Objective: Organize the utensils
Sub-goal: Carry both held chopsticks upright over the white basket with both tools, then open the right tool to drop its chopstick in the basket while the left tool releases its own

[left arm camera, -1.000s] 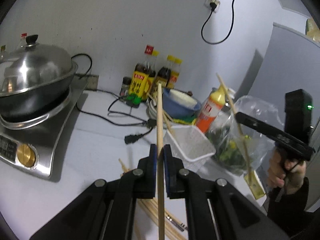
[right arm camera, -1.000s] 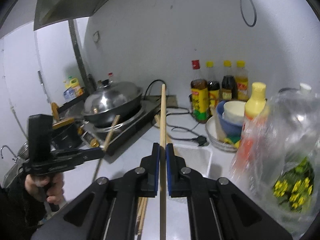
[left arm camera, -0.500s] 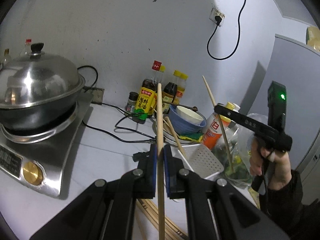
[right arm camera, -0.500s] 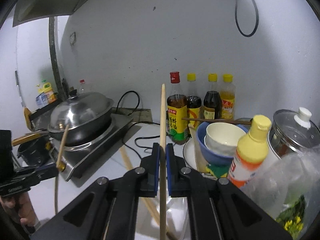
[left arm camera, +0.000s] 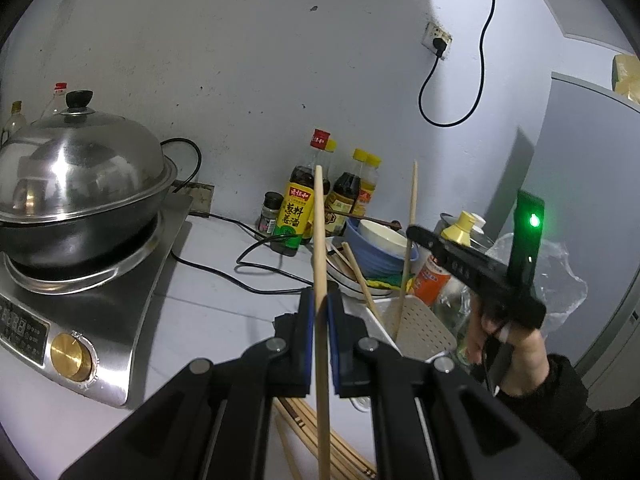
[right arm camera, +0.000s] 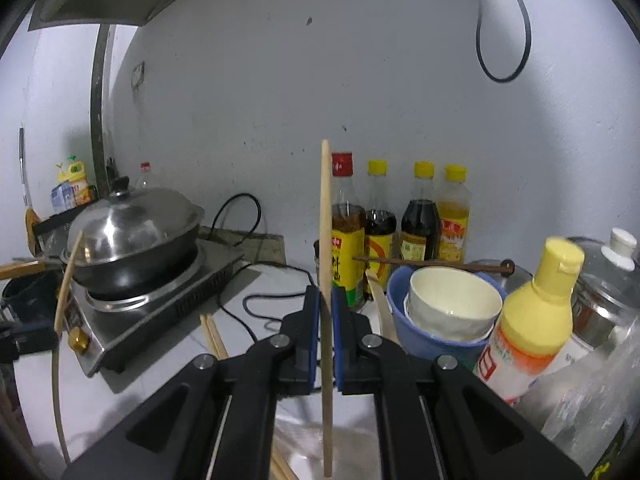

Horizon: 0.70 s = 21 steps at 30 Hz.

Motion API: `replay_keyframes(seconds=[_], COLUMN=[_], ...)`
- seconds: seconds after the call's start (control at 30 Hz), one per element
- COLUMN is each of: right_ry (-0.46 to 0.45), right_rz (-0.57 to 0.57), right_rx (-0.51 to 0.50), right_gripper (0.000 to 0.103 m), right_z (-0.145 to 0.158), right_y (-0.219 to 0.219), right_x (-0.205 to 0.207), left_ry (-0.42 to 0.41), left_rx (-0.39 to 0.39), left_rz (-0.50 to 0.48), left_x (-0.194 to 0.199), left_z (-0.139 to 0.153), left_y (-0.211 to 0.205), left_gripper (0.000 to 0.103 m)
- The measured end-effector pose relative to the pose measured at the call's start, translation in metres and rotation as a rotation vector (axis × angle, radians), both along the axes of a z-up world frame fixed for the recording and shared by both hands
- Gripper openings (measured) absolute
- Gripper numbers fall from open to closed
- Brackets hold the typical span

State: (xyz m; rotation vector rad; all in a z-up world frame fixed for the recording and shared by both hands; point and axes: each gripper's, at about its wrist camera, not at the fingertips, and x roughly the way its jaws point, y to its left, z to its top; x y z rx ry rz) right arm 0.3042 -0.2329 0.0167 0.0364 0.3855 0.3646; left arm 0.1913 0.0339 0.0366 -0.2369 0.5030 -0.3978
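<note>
left tongs point(left arm camera: 319, 312) and right tongs point(right arm camera: 326, 312) each pinch one chopstick point(left arm camera: 320, 240), long axis upright.

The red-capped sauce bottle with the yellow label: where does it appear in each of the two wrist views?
Left wrist view: the red-capped sauce bottle stands centre, at the back wall, just left of the held chopstick.
Right wrist view: it stands centre, just right of that gripper's chopstick, leftmost of four bottles.
Shared landmark: the lidded wok, left of it in both.

Two pale wooden chopsticks point(left arm camera: 320, 240) point(right arm camera: 326, 220), each upright, more loose point(left arm camera: 316, 424) on counter
</note>
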Motion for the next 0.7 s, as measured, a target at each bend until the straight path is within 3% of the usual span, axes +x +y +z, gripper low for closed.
replay_keyframes(seconds=[0.17, 0.47, 0.5, 0.6, 0.7], right_ry=[0.022, 0.111, 0.118, 0.123, 0.126], right_rz=[-0.015, 0.014, 0.018, 0.021, 0.032], right_rx=[-0.040, -0.028, -0.026, -0.005, 0.038], right_gripper=[0.006, 0.006, 0.009, 0.040, 0.046], right_z=[-0.014, -0.031, -0.032, -0.031, -0.029], right_y=[-0.006, -0.021, -0.023, -0.030, -0.040], right_x=[-0.014, -0.041, -0.043, -0.053, -0.063], left_ry=[-0.008, -0.036, -0.042, -0.072, -0.080], left_rx=[-0.001, 0.021, 0.027, 0.039, 0.032], left_rz=[-0.018, -0.070, -0.075, -0.081, -0.083], left_x=[0.004, 0.009, 0.010, 0.014, 0.021], left_z=[0.003, 0.011, 0.013, 0.019, 0.023], left_y=[-0.008, -0.042, -0.047, -0.064, -0.077], left_gripper=[0.006, 0.006, 0.006, 0.006, 0.006])
